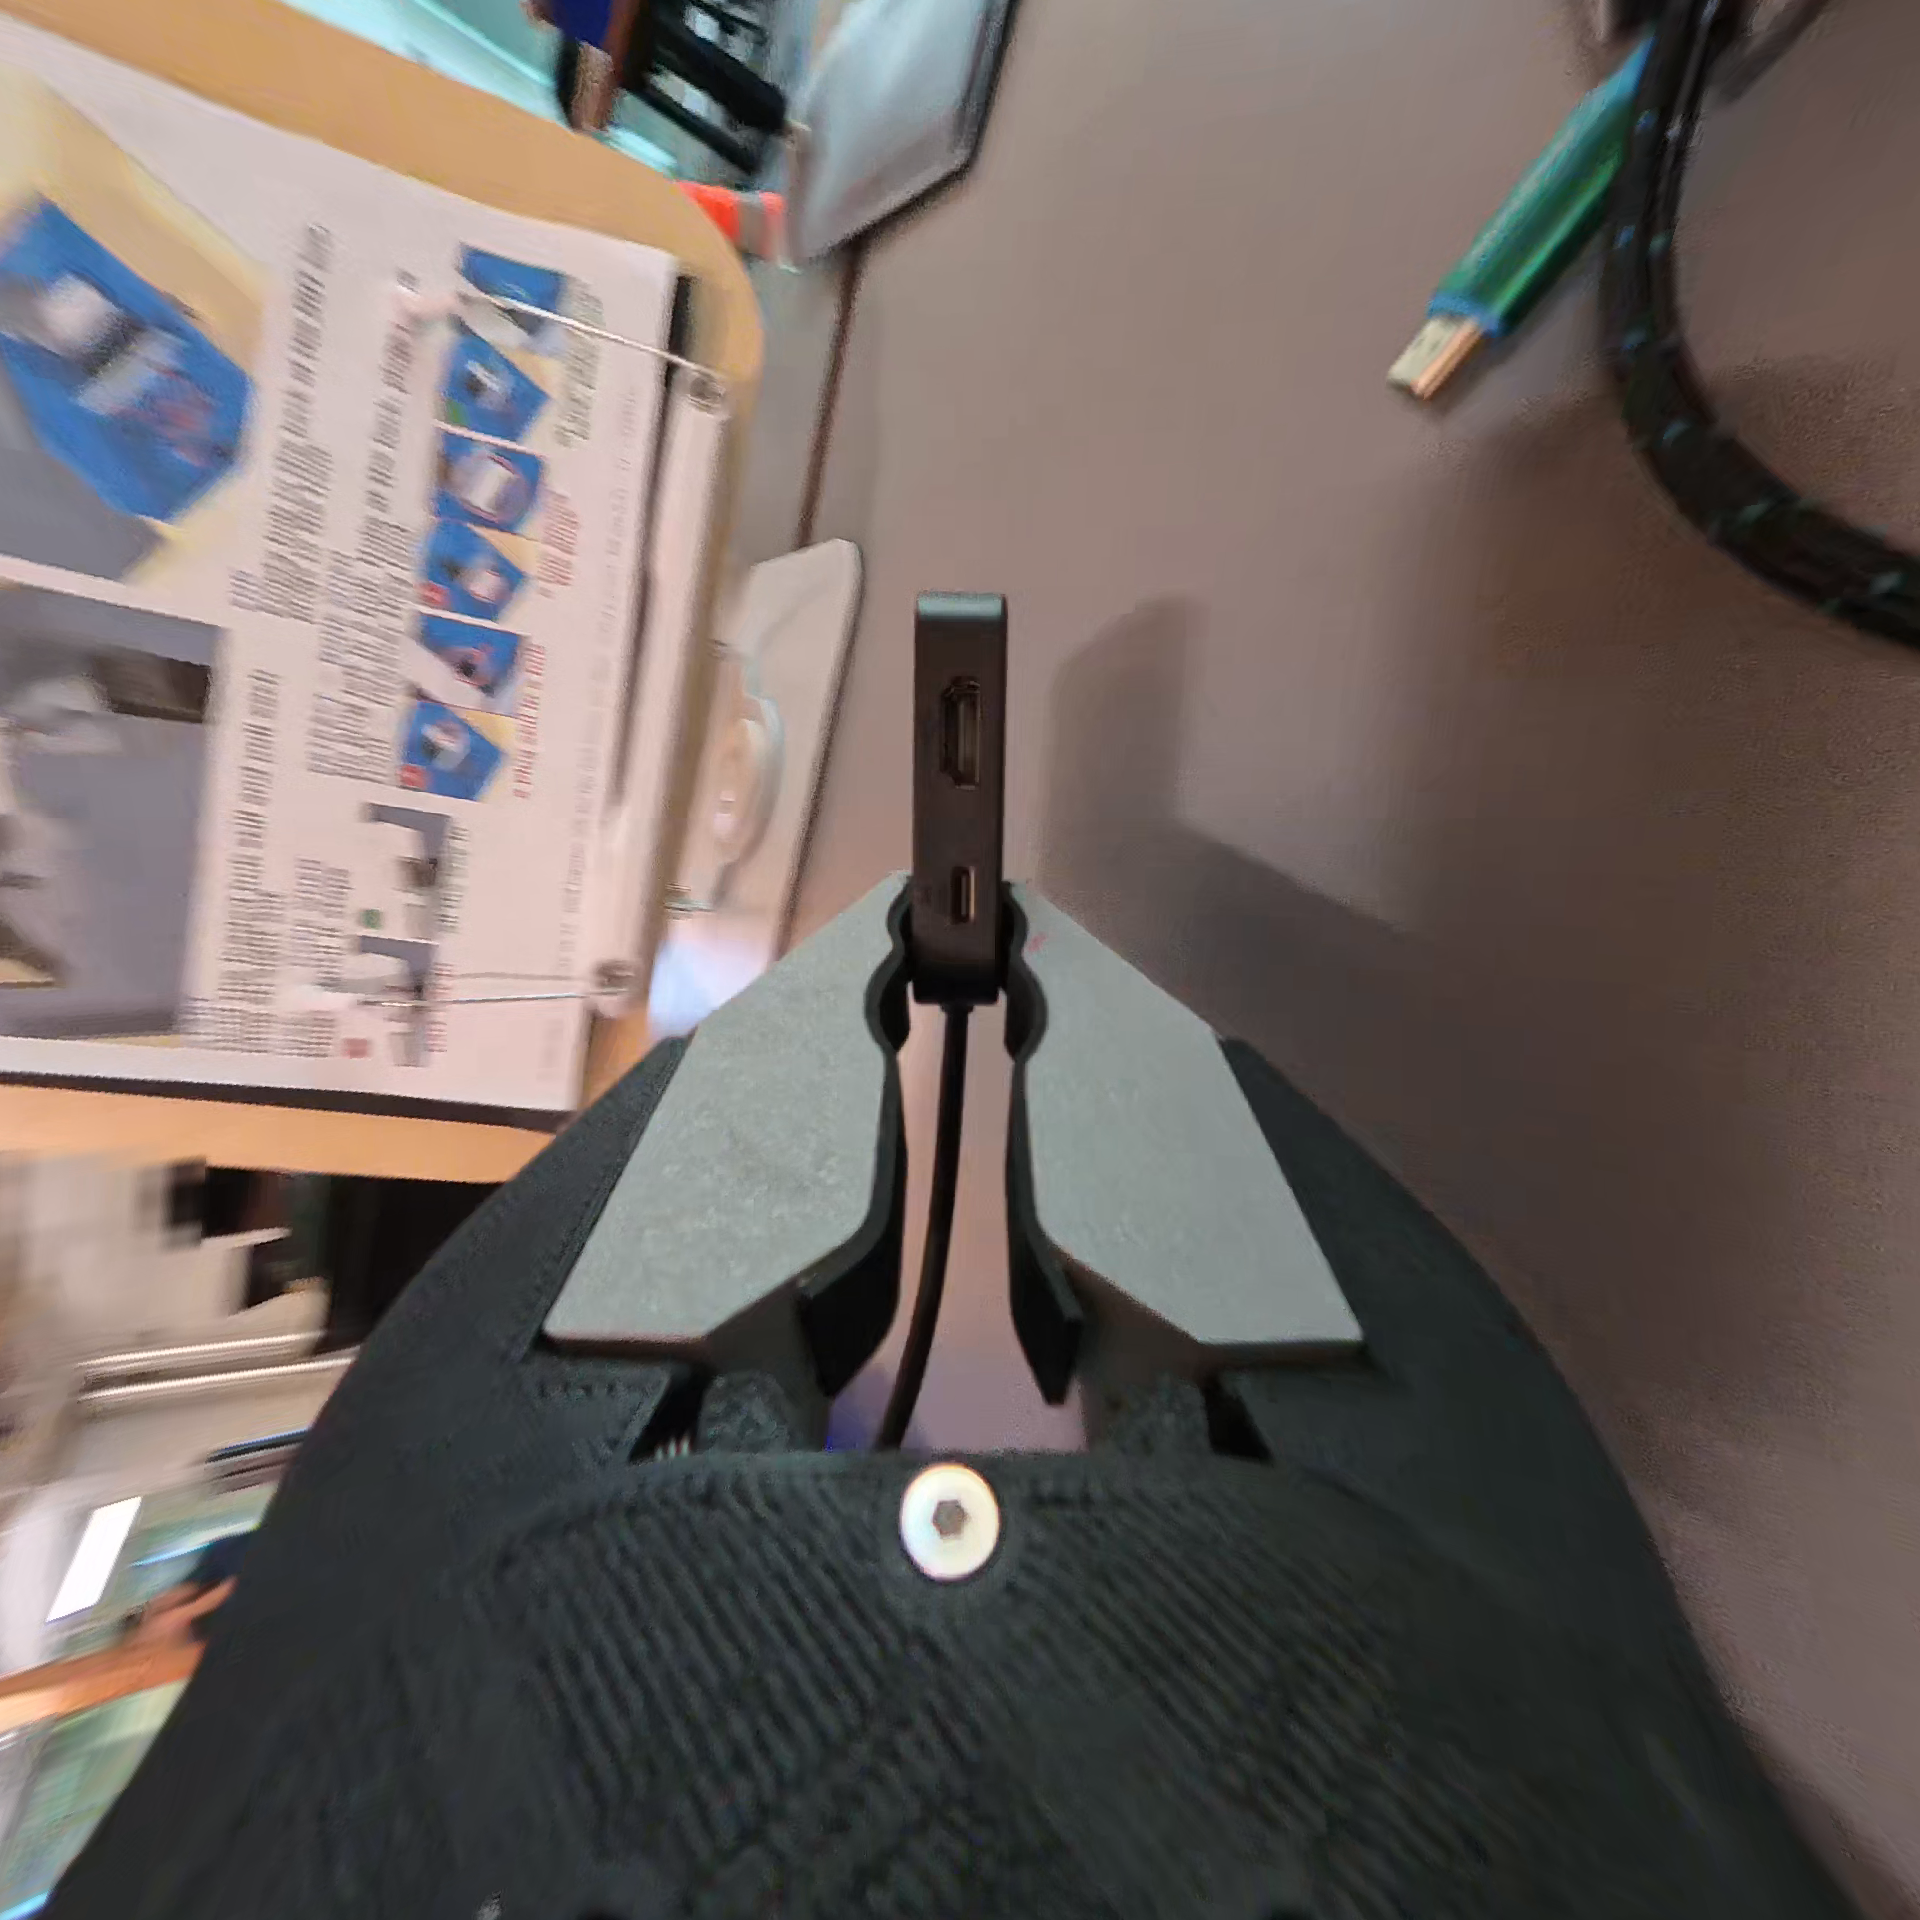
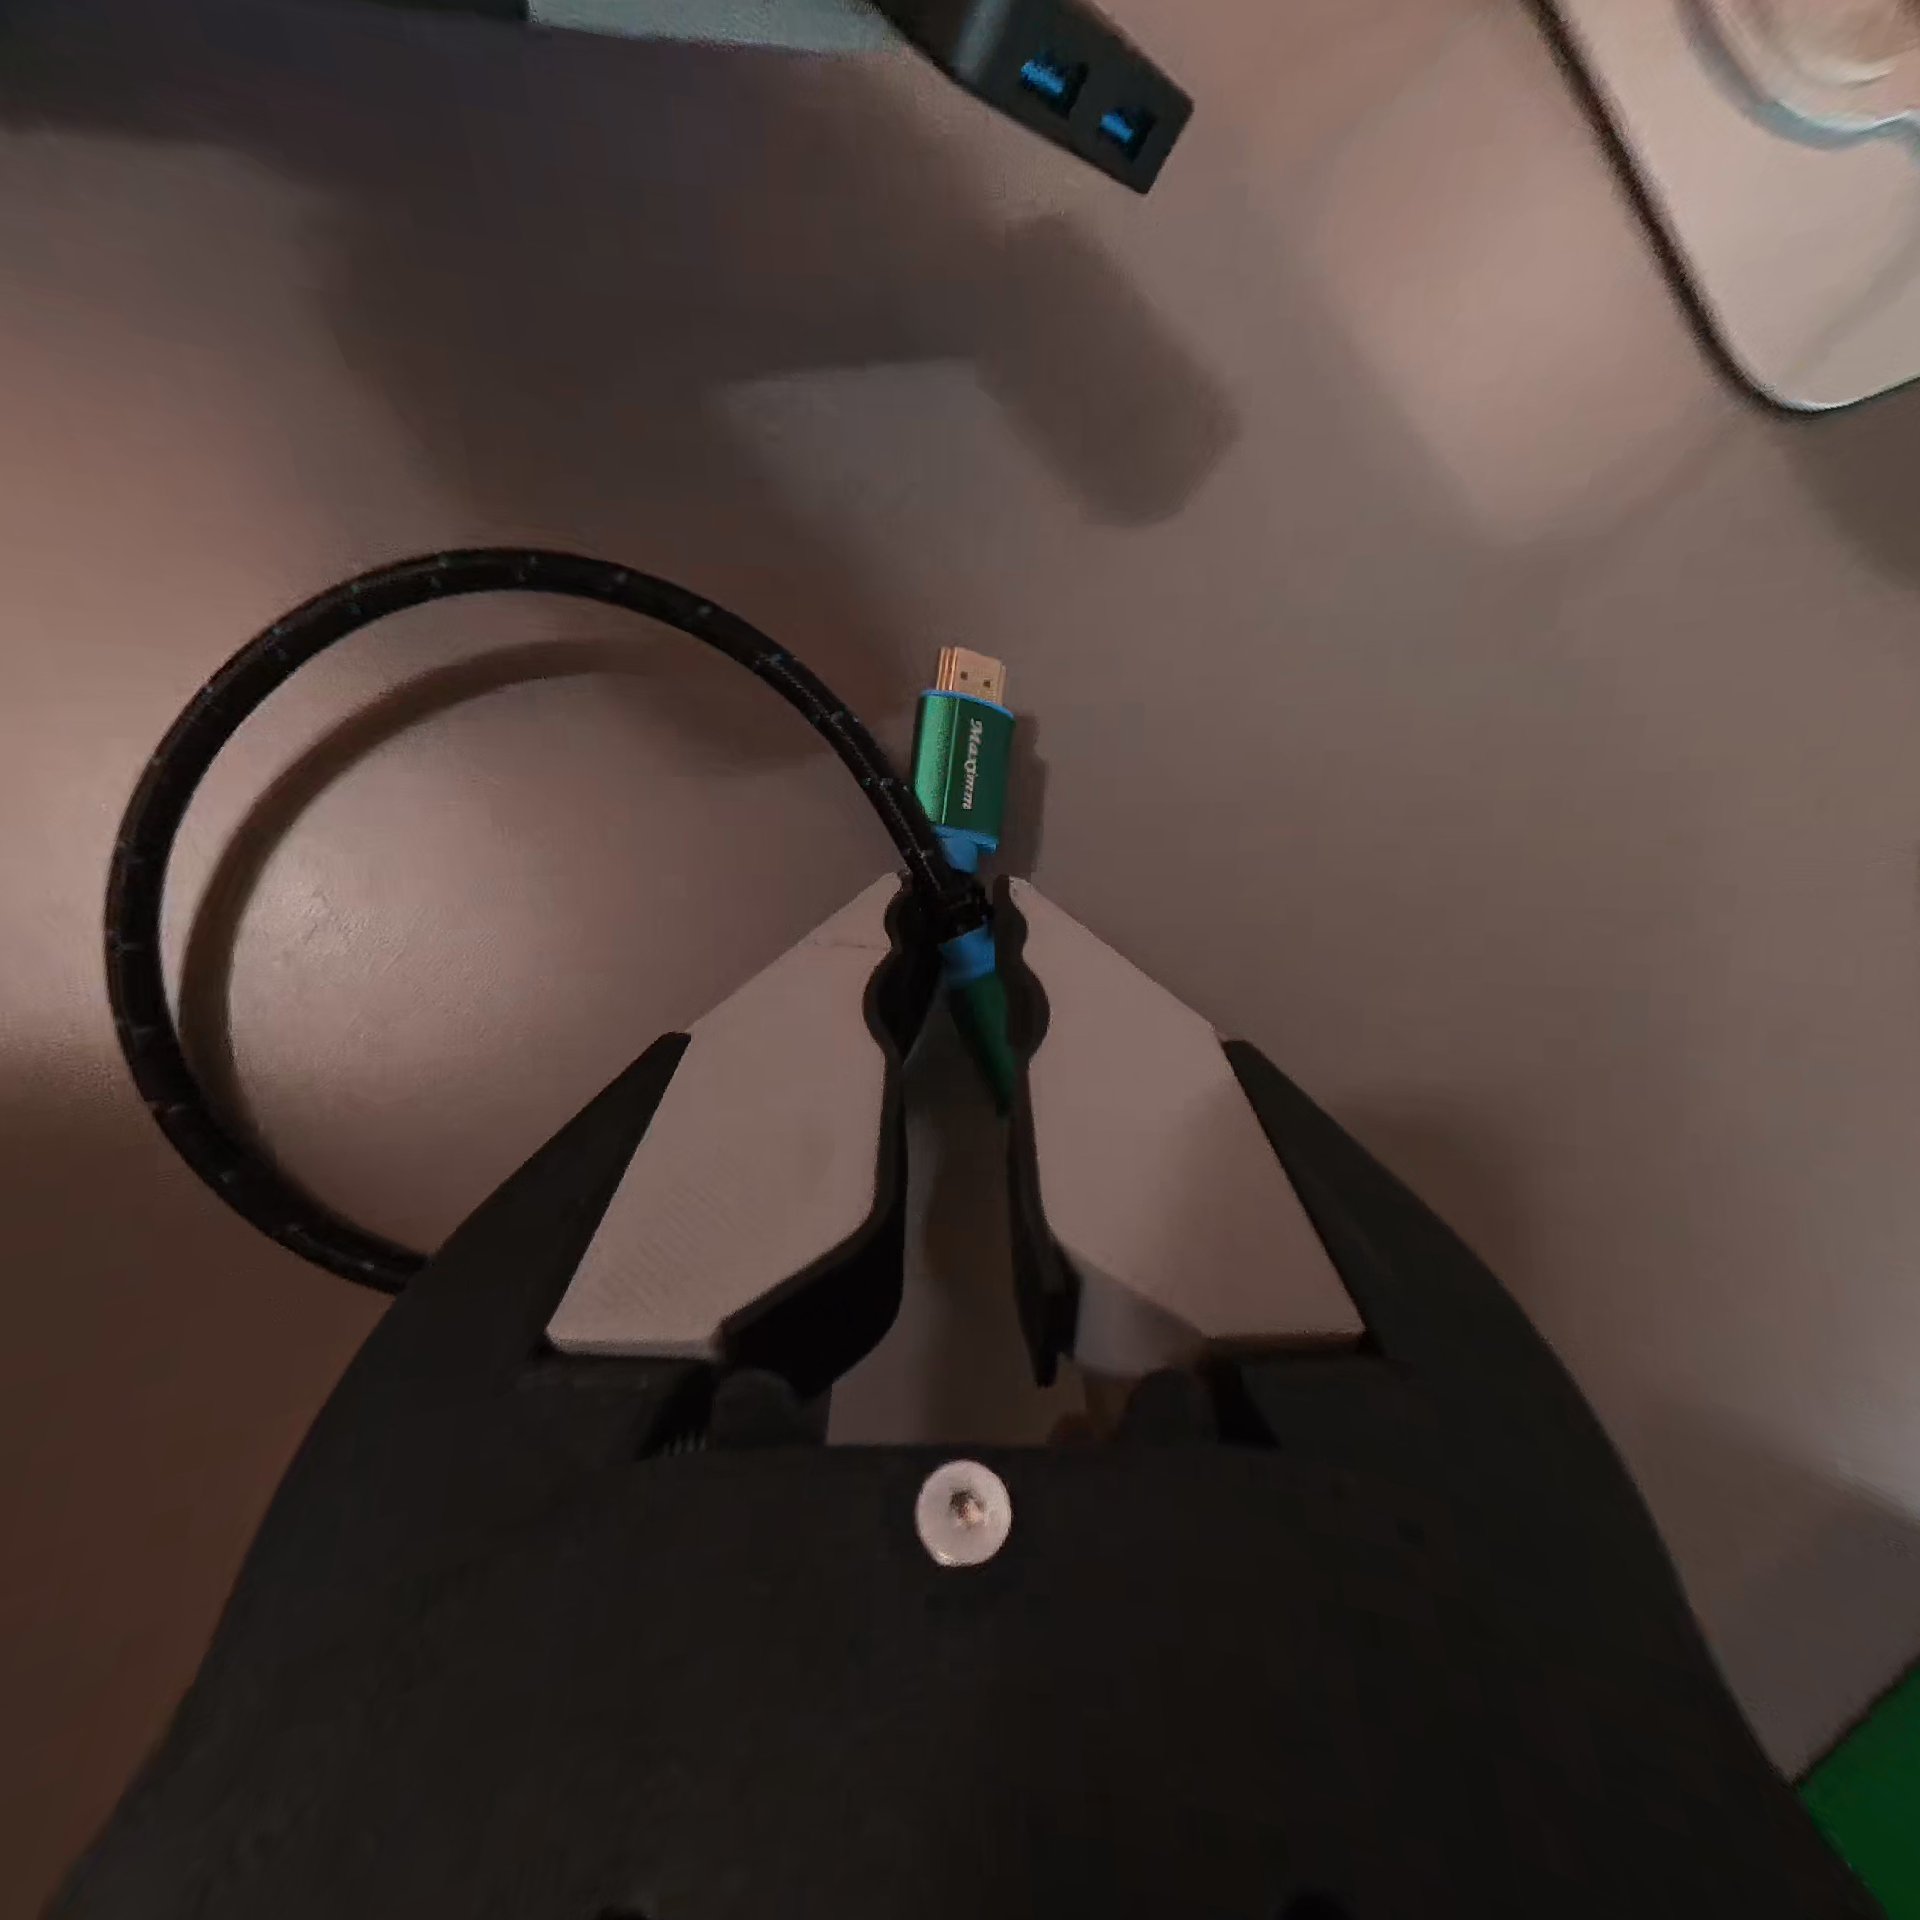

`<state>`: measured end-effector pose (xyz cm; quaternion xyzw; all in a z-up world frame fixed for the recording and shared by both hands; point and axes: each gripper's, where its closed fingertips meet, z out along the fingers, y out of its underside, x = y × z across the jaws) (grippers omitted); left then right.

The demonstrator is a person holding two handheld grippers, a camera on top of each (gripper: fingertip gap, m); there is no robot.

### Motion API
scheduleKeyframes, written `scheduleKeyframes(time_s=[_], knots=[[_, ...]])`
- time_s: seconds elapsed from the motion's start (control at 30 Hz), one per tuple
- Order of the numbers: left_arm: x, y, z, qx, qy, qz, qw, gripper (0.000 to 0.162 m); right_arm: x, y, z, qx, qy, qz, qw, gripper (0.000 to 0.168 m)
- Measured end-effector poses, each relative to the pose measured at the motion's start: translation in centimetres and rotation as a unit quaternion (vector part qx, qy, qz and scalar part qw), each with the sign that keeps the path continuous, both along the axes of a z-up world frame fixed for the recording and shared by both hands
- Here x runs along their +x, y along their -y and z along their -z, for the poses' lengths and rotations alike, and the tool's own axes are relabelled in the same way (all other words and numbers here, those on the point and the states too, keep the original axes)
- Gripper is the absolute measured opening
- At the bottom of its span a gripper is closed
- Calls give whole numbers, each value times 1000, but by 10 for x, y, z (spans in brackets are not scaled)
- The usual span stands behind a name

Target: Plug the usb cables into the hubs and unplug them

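Printed sheets [image 1: 343,644] on a wooden board [image 1: 727,281] — grey mat [image 1: 1351,520] alongside

My left gripper [image 1: 958,935] is clamped at its fingertips, jaws nearly together, both fingers [image 1: 764,1122] reaching straight ahead. My right gripper [image 2: 951,914] is pinched almost closed too, tips nearly meeting, its pale fingers [image 2: 1132,1132] pointing forward and angled down toward the surface.

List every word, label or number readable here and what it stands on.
Green plug in right gripper: pale lettering, which I won't copy.
Printed pages: text too blurred to read.
Black adapter in left gripper: no writing visible.
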<state>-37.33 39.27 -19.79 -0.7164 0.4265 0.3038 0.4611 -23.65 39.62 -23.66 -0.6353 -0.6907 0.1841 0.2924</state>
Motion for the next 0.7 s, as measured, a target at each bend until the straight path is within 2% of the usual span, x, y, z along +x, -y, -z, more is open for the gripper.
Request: scheduleKeyframes(time_s=[0.13,0.27,0.33,0.53,0.7], knots=[[1,-10,-31,117,-106,-7,987,11,-5,2,-28,33,-75,35,996,10],[15,-12,-50,185,-165,2,969,12,-10,5,-41,98,-96,28,990,10],[22,-12,-47,183,-159,18,970,11,-15,8,-46,116,-114,4,987,10],[9,-15,-29,129,-67,8,989,11,-16,5,-27,43,-106,8,993,11],[5,-17,-18,101,-73,1,992,11,-18,1,-35,38,-116,24,992,10]])
